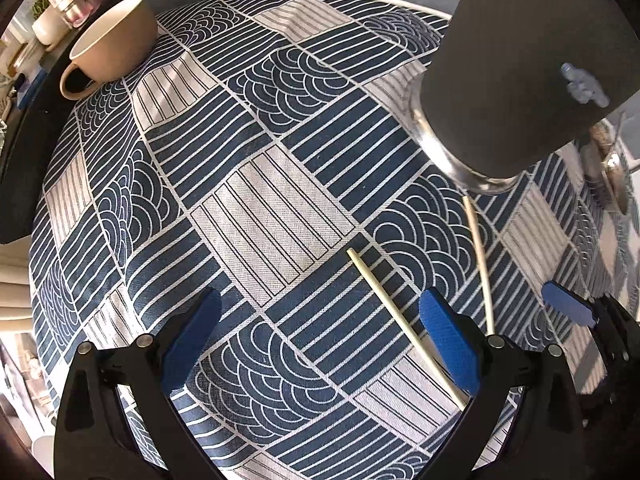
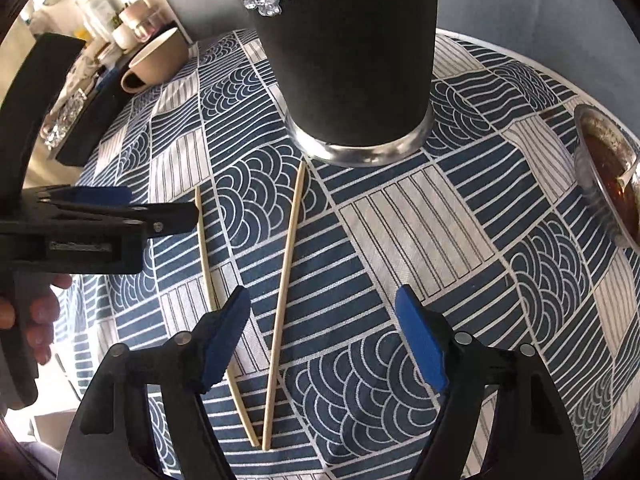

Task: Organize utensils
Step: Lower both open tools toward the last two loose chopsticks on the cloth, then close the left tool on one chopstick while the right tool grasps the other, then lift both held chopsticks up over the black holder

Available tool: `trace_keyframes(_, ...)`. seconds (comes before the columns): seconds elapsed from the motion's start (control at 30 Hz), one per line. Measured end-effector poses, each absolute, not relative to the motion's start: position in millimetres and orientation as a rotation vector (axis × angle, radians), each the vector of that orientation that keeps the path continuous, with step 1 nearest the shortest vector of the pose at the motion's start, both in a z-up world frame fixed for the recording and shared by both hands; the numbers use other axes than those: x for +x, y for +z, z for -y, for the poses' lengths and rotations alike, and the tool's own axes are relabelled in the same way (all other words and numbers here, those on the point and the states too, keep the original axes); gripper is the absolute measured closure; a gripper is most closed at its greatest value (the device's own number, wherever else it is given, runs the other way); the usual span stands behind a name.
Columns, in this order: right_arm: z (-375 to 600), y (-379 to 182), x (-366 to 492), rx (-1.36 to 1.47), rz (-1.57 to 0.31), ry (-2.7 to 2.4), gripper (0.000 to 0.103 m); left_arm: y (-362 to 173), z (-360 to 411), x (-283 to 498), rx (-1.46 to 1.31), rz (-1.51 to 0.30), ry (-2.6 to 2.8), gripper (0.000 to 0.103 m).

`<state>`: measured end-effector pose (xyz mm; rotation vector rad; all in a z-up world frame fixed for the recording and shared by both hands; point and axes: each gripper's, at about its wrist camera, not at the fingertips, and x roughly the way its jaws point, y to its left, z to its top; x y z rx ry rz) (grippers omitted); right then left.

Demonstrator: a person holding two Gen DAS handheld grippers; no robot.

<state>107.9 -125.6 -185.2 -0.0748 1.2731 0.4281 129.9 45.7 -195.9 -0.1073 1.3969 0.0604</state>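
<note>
Both grippers hover low over the tablecloth [image 2: 420,216], jaws wide and holding nothing. The right gripper [image 2: 324,340] stands over two chopsticks [image 2: 286,264] that lie in a V, touching near their close ends; its left pad sits just above the shorter one. The left gripper [image 1: 320,340] has one chopstick near its right pad. Beyond stands a dark tumbler [image 2: 352,60], probably their holder. Far left is a mug [image 1: 116,40].
</note>
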Motion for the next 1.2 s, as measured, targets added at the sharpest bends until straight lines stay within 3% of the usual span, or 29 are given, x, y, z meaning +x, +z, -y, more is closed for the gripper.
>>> trace_keyframes(0.47, 105, -193, 101, -0.29, -1.22, 0.384, 0.048, -215, -20, 121, -0.039, -1.379, 0.021, 0.007)
trace_keyframes(0.5, 105, -192, 100, -0.3, -1.214, 0.402, 0.052, -213, -19, 120, -0.034, -1.369, 0.009, 0.013)
trace_keyframes(0.57, 104, -190, 99, -0.305, -1.204, 0.429, 0.06, -204, -7, 115, 0.014, -1.327, -0.063, 0.041)
trace_keyframes(0.6, 106, -189, 99, -0.299, -1.204, 0.428, 0.069, -200, 1, 113, 0.036, -1.323, -0.098, 0.06)
trace_keyframes(0.63, 109, -188, 101, -0.288, -1.206, 0.419, 0.079, -199, 6, 111, 0.045, -1.324, -0.114, 0.069)
trace_keyframes(0.73, 124, -186, 105, -0.256, -1.221, 0.402, 0.097, -198, 7, 109, 0.037, -1.325, -0.126, 0.076)
trace_keyframes(0.83, 136, -185, 111, -0.205, -1.247, 0.431, 0.097, -196, -4, 111, 0.02, -1.341, -0.135, 0.091)
trace_keyframes(0.9, 139, -185, 113, -0.179, -1.264, 0.436, 0.097, -195, -18, 111, -0.022, -1.362, -0.141, 0.097)
trace_keyframes(1.2, 186, -177, 120, 0.226, -1.308, 0.477, 0.098, -194, -63, 91, -0.21, -1.455, -0.179, 0.098)
